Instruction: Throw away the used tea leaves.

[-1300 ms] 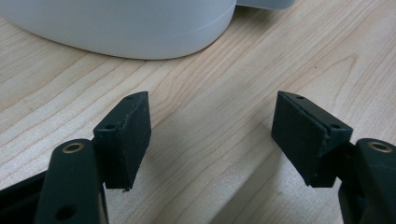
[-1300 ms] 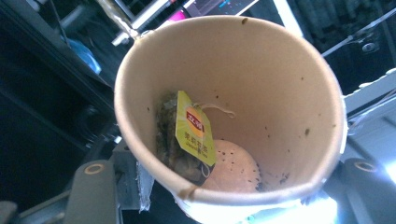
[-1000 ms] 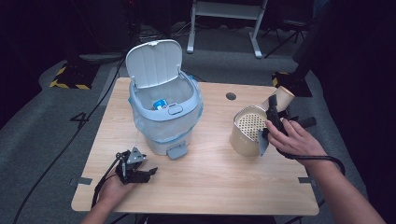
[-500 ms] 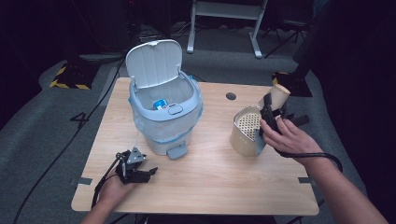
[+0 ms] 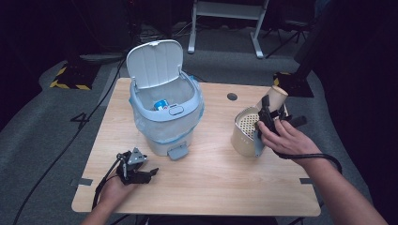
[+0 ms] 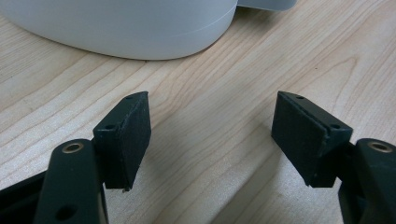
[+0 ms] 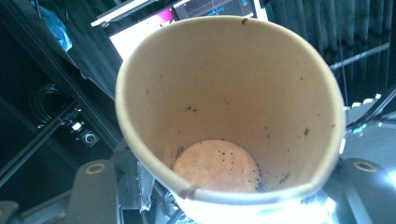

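A tan paper cup point(image 5: 277, 95) is held at the table's right, with my right gripper point(image 5: 265, 112) shut on its wall. In the right gripper view the cup point(image 7: 224, 93) faces me mouth-first; dark specks cling to its inside and bottom. Just left of that hand stands a beige canister point(image 5: 245, 133) with a perforated top. My left gripper point(image 5: 141, 173) rests low on the table at the front left, jaws open and empty point(image 6: 212, 135), pointing at the base of the bin point(image 6: 121, 23).
A pale pedal bin point(image 5: 164, 117) with a plastic liner stands mid-table, its lid point(image 5: 155, 63) raised and a blue item point(image 5: 161, 104) inside. Its pedal point(image 5: 177, 152) juts toward me. A cable hole point(image 5: 232, 96) sits in the wooden table point(image 5: 211, 187).
My right gripper has shifted the cup slightly left and down, closer to the beige canister. The left gripper has stayed where it was.
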Available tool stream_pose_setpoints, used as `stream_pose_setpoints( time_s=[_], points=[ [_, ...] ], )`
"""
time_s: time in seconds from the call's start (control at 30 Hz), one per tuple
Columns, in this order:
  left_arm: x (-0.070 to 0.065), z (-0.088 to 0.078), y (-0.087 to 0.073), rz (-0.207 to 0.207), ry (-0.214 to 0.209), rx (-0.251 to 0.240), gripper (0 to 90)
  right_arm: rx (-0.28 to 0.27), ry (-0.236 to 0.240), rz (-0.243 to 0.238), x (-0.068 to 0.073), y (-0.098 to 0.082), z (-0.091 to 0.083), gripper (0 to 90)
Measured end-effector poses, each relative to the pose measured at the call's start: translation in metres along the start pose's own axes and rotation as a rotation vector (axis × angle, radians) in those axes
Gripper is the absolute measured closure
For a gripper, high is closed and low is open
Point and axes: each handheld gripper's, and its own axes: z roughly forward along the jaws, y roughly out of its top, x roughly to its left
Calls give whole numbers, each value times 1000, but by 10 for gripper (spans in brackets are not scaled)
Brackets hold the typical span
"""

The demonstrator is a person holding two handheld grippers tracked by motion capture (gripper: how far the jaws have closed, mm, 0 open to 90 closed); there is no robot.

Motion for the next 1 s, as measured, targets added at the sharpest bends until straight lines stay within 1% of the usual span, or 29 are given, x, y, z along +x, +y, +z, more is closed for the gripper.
stream_pose_setpoints(
  time_s=[0.07,0.1,0.13,0.17,0.2,0.23,0.27,0.3,0.33,0.37,0.4,0.43,0.47,0.5,0.6,0.63,0.67,0.7,0.77,0.8,0.87,0.9,0.93,0.97,1.0],
  points=[
    [0,0,0,0,0,0,287,0,-8,8,0,-1,1,358],
    [0,0,0,0,0,0,287,3,-2,30,-1,-4,1,357],
    [0,0,0,0,0,0,287,3,-2,30,-1,-4,1,357],
    [0,0,0,-6,-4,0,286,1,10,76,0,-7,2,354],
    [0,0,0,-6,-4,0,287,0,12,83,1,-8,3,353],
    [0,0,0,-5,-4,1,287,-4,14,101,1,-9,3,352],
    [0,0,0,-5,-4,1,287,-4,14,101,1,-9,3,352],
    [0,0,0,-6,-5,-1,287,-12,24,121,1,-11,3,350],
    [0,0,0,-6,-6,-1,287,-30,48,192,1,-15,4,347],
    [0,0,0,-5,-6,-1,287,-52,84,311,1,-22,6,344],
    [0,0,0,-5,-6,-1,287,-59,101,366,1,-26,6,344],
    [0,0,0,-6,-6,-1,287,-61,109,404,2,-29,7,343],
    [0,0,0,-6,-6,-1,287,-67,115,432,2,-33,8,342],
    [0,0,0,-5,-6,-1,287,-80,134,490,3,-36,8,341],
    [0,0,0,-6,-6,-1,287,-136,214,709,7,-48,12,337],
    [0,0,0,-6,-7,-1,287,-164,246,790,8,-52,13,336],
    [0,0,0,-6,-7,-1,287,-164,246,790,8,-52,13,336],
    [1,0,0,-5,-7,-1,287,-217,308,951,11,-60,15,334],
    [1,0,0,-4,-7,-1,287,-277,387,1118,16,-67,18,333],
    [1,0,0,-4,-7,-1,287,-277,387,1118,16,-67,18,333],
    [1,0,0,-5,-7,-1,287,-322,442,1283,22,-73,20,333],
    [1,0,0,-5,-7,-1,287,-345,485,1382,26,-76,22,333],
    [1,0,0,-4,-7,-1,287,-356,508,1431,28,-78,22,333],
    [1,0,0,-4,-7,-1,287,-381,555,1548,34,-81,23,333],
    [1,0,0,-5,-7,-1,287,-388,570,1607,37,-83,24,333]
  ],
)
